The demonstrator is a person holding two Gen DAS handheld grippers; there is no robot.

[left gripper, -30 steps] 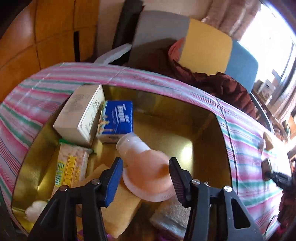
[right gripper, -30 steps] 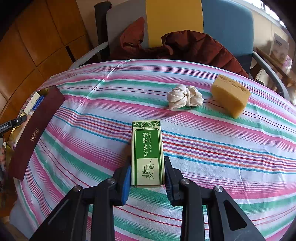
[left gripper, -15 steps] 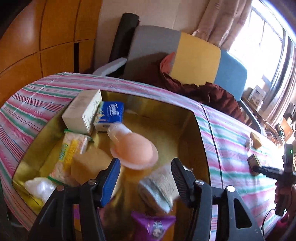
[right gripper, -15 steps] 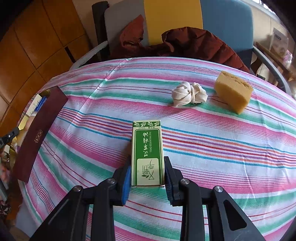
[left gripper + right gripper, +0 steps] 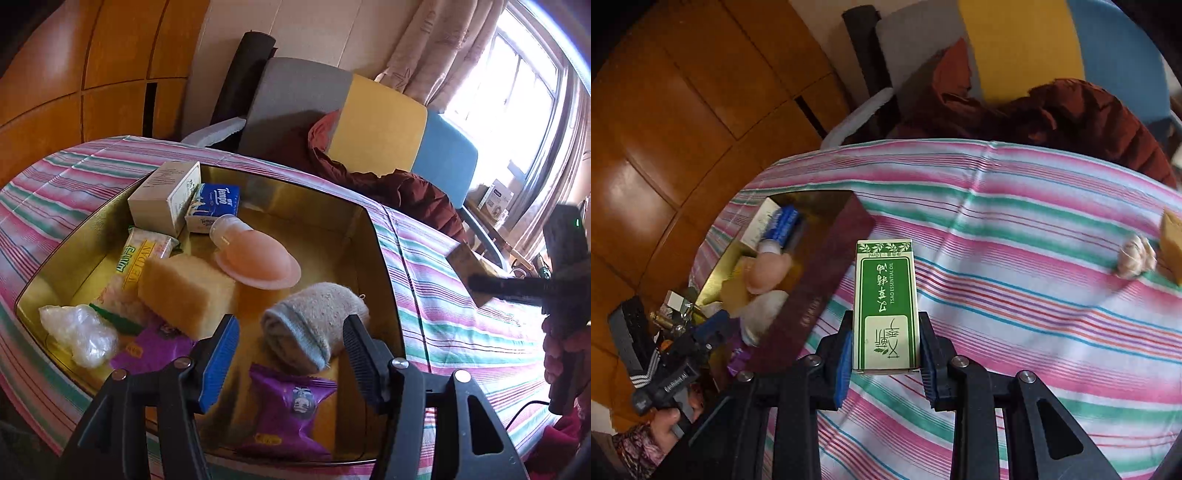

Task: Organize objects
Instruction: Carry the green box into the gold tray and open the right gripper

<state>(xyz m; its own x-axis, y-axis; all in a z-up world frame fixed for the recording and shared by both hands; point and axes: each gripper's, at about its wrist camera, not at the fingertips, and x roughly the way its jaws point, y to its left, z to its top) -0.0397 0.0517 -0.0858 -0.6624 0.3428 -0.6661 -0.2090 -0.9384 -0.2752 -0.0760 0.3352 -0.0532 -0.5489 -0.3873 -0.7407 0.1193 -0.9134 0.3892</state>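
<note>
Gold lining shines inside the open box [image 5: 314, 229] that sits on the striped cloth of the surface [image 5: 461, 332], near its left edge, and my left gripper [image 5: 290, 354] hangs above the box's near end with its jaws spread; they have just been opening, and nothing is pressed between them. Below the gap lies a rolled grey sock [image 5: 314, 325]. Past it rests a pink bottle [image 5: 255, 254] on its side, touching a yellow sponge [image 5: 184, 291]. Towards the far left corner of the box lean a cream carton [image 5: 162, 195] and a blue tissue pack [image 5: 216, 208], side by side. A snack packet with yellow lettering [image 5: 136, 258] lies along the left wall, a crumpled clear bag [image 5: 79, 332] fills the near left corner, and a purple wrapper [image 5: 291, 410] sits at the near wall.

My right gripper [image 5: 884, 350] is clenched on the green and white essential oil box [image 5: 884, 306], which is lifted clear of the cloth, just beside the box's dark red outer wall [image 5: 820, 288]. Near the right edge of the surface, a knotted cream cloth [image 5: 1136, 256] lies touching a second yellow sponge [image 5: 1171, 243]
</note>
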